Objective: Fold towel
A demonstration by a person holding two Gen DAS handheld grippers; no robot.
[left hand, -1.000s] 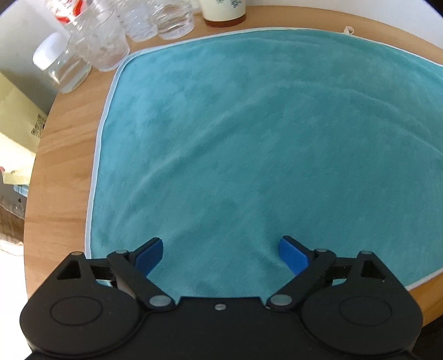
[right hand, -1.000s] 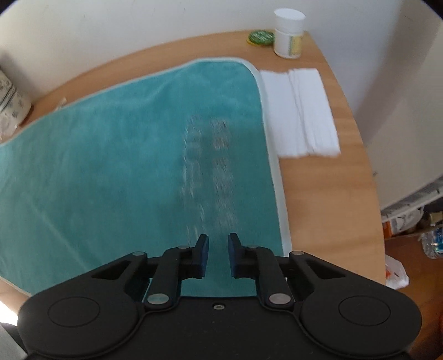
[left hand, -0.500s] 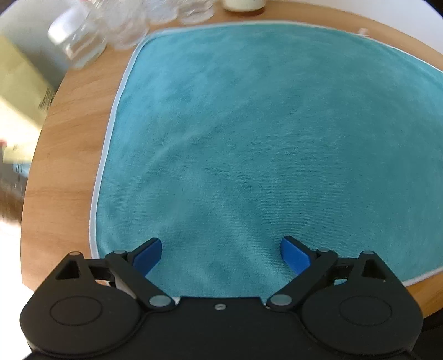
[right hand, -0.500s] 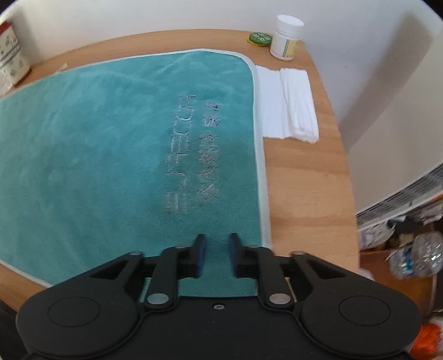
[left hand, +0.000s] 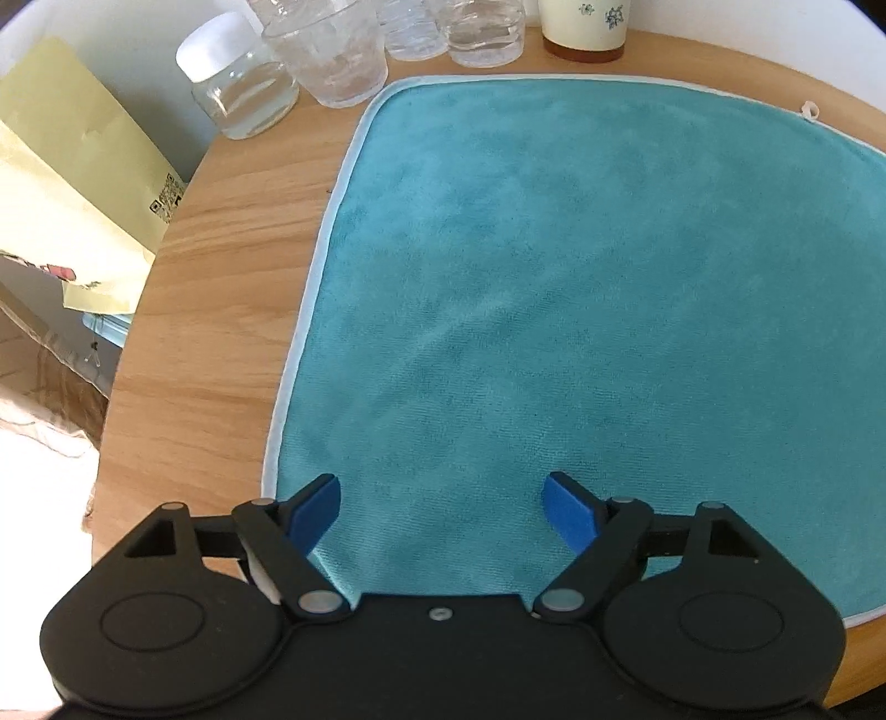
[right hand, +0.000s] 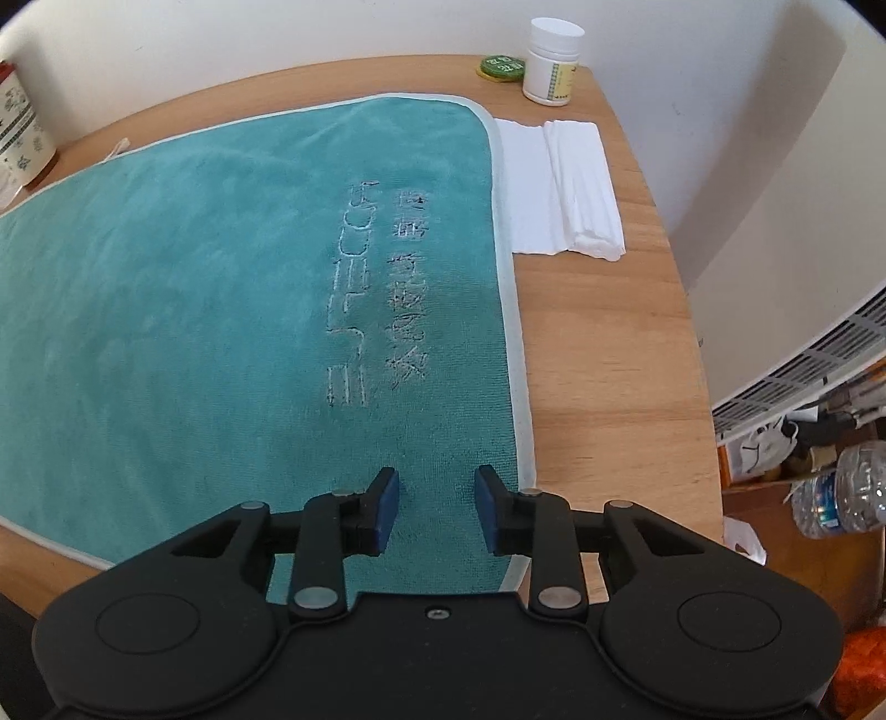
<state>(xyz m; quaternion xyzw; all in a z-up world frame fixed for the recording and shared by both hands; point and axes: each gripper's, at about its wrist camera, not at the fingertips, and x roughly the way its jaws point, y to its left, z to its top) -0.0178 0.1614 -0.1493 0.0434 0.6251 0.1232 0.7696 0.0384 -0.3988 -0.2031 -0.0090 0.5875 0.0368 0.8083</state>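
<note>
A teal towel (left hand: pixel 581 288) with a pale hem lies spread flat on the round wooden table (left hand: pixel 221 288). My left gripper (left hand: pixel 443 507) hovers open over the towel's near left corner, blue pads wide apart, nothing between them. In the right wrist view the same towel (right hand: pixel 210 288) shows embroidered lettering near its right hem. My right gripper (right hand: pixel 437 498) is open over the towel's near right corner, close to the hem, holding nothing.
Clear glasses (left hand: pixel 326 50), a lidded jar (left hand: pixel 238 94) and a patterned cup (left hand: pixel 584 25) stand beyond the towel's far left corner. A folded white cloth (right hand: pixel 559 188), a white pill bottle (right hand: pixel 554 61) and a green lid (right hand: pixel 501 66) sit at the far right. The table edge drops off at right.
My right gripper has opened from nearly shut. Both grippers have shifted over the towel's near corners; the left view now shows the glasses closer again.
</note>
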